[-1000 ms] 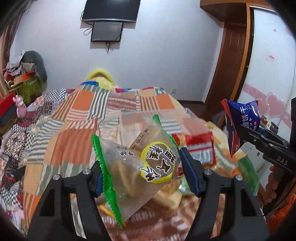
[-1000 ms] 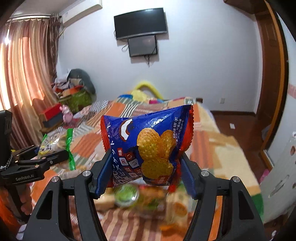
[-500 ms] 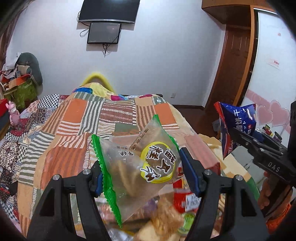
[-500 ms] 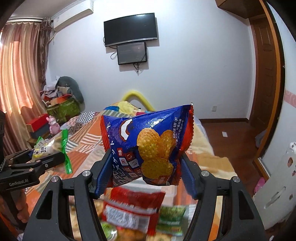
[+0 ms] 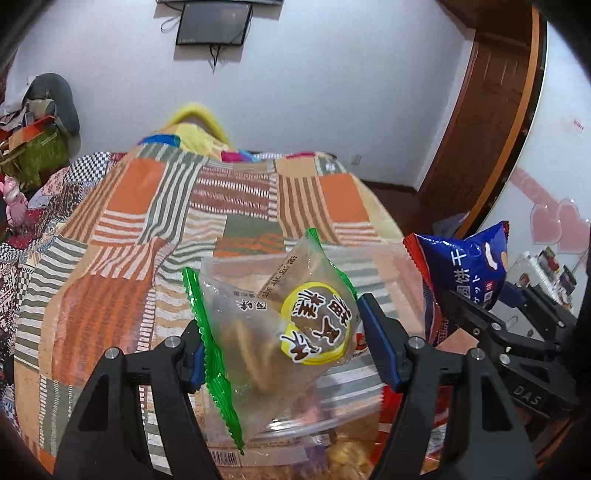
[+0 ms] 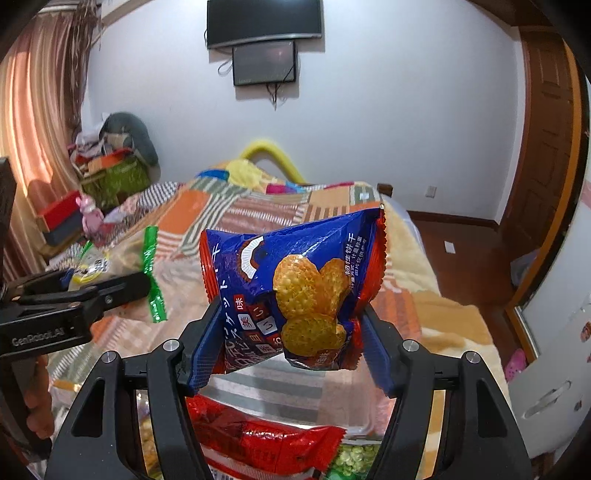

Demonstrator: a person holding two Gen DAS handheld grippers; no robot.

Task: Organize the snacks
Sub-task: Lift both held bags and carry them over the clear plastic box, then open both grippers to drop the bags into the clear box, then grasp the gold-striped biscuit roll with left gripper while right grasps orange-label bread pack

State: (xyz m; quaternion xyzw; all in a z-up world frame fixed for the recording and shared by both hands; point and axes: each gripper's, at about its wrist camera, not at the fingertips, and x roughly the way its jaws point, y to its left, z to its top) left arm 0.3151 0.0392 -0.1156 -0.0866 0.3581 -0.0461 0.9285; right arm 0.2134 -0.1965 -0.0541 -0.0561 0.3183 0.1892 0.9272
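My left gripper is shut on a clear cake packet with green edges and a yellow label, held in the air above a clear plastic box. My right gripper is shut on a blue biscuit bag with red edges, also held above the box. The blue bag also shows in the left wrist view at the right. The cake packet also shows in the right wrist view at the left. Several snack packets lie in the box, among them a red one.
A bed with a striped patchwork quilt stretches ahead. A cluttered pile stands by the curtain at the left. A wooden door and a white cabinet stand at the right. A TV hangs on the far wall.
Both grippers have risen and tilted up with their packets still held. The snack box now sits lower in both views, with more of the bed visible ahead.
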